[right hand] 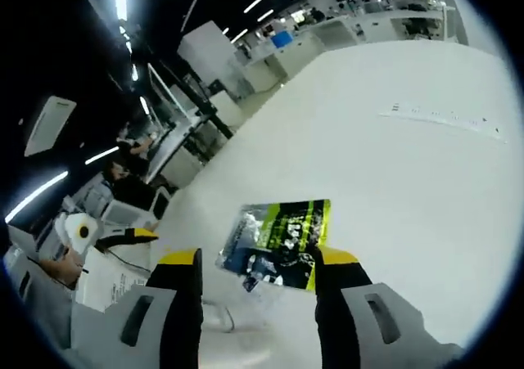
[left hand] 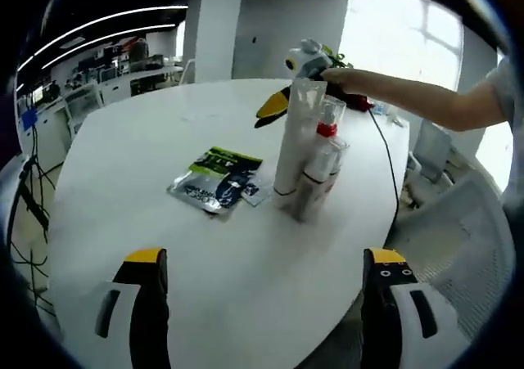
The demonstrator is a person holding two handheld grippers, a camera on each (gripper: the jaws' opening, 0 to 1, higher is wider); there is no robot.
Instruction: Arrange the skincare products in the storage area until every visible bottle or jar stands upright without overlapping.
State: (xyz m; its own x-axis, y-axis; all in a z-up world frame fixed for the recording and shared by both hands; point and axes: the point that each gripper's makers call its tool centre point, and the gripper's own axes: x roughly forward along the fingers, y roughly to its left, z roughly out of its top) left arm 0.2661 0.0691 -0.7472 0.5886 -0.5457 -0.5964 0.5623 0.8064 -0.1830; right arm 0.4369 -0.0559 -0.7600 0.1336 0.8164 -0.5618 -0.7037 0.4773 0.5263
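White tube [left hand: 296,140] stands upright among bottles [left hand: 321,168]; left tongs [left hand: 266,299] gape wide, right tongs [right hand: 255,291] half-open, both empty.

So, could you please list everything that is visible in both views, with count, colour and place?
Round white table: one, carries everything.
Tall white tube: one, upright, right of table centre.
Clear bottles with red caps: apparently two, upright, beside the tube.
Silver, green and dark foil sachets: a small flat pile, left of the tube.
Right gripper: one, yellow-tipped fingers, above the tube, held by a person's hand.
Left gripper: one, open, hovering at the near table edge.
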